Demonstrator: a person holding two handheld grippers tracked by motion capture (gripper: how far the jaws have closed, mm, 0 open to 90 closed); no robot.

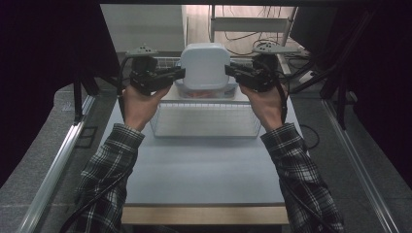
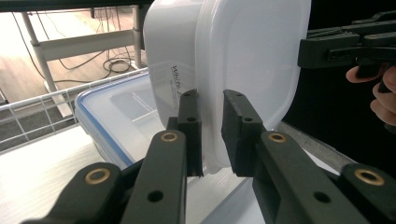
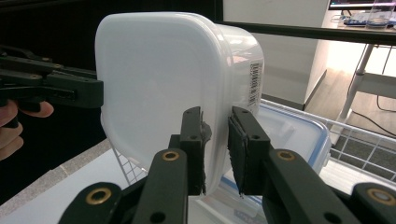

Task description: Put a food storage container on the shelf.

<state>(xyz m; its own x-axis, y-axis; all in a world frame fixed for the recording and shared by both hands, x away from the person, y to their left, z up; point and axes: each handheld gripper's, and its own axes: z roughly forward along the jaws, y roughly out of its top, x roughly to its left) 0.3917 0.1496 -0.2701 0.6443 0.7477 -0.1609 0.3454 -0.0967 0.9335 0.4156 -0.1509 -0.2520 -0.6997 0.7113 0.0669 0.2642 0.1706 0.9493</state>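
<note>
A person in plaid sleeves holds a white plastic container (image 1: 205, 65) up between the two tools, the left gripper (image 1: 179, 74) clamped on its left rim and the right gripper (image 1: 231, 71) on its right. Beneath it sits a lidded box (image 1: 204, 92) behind a wire basket (image 1: 204, 121) on the grey table (image 1: 204, 170).
</note>
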